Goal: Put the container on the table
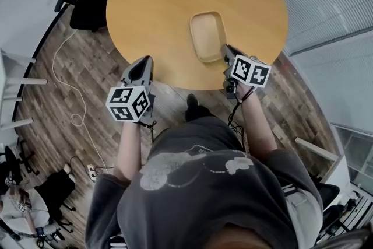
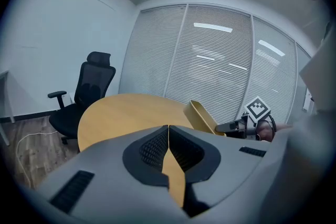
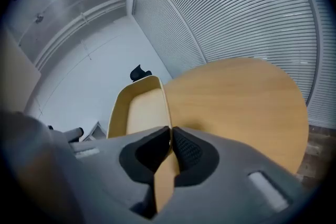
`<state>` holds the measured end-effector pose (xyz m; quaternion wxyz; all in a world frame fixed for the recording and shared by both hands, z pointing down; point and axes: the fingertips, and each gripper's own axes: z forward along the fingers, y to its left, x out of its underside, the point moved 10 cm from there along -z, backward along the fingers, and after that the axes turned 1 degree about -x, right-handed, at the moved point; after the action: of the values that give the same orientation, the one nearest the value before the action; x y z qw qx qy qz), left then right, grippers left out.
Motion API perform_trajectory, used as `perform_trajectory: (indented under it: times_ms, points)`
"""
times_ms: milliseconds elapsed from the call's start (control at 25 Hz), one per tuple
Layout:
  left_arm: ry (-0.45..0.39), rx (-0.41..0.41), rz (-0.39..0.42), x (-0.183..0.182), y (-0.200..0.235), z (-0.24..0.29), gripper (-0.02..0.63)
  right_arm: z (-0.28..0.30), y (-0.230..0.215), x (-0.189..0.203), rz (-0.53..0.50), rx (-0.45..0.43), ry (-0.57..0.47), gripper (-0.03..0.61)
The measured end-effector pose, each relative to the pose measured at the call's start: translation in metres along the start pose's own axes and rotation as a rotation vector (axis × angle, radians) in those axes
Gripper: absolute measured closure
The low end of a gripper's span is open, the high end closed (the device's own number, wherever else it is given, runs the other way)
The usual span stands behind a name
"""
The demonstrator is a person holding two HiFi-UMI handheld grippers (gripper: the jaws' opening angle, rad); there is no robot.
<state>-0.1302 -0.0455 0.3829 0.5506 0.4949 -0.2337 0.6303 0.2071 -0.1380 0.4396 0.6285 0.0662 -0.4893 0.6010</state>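
Wood-toned round table (image 1: 163,3), taken as landmark for every place named; bare apart from the task's thing. Tan rectangular container (image 1: 207,32) over the table's near-right part, long axis running from the near edge toward the centre. From the left gripper view, tilted: near end raised, far end low toward the tabletop, contact there not resolvable. Right gripper (image 1: 227,54) at the table's near edge, jaws pinched narrow on the container's near-right rim, thin wall sandwiched between the pads. Left gripper (image 1: 143,67) at the same near edge, well apart to the left of the container, jaws pressed together on nothing. By judgement: right hand the nearer and the one holding; coming move a lowering of the raised end flat onto the table, then release. Marker cube (image 1: 250,71) on each gripper, black-and-white square codes only; no brand, label or legible writing anywhere.
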Motion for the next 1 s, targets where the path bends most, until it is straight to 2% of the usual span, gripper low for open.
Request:
perform_trajectory:
  times_ms: [240, 560, 800, 1000]
  points:
    - [0.003, -0.018, 0.009, -0.027, 0.008, 0.05, 0.607, 0.037, -0.031, -0.042, 0.03, 0.005, 0.0, 0.563]
    - [-0.014, -0.032, 0.059, -0.062, 0.025, 0.086, 0.607, 0.068, -0.032, -0.077, 0.04, 0.002, -0.006, 0.563]
    - [-0.02, 0.01, 0.059, -0.083, 0.049, 0.121, 0.607, 0.09, -0.029, -0.097, 0.03, 0.034, -0.022, 0.563]
    - [-0.019, 0.082, 0.106, -0.113, 0.07, 0.162, 0.607, 0.115, -0.033, -0.13, 0.056, 0.075, -0.062, 0.563]
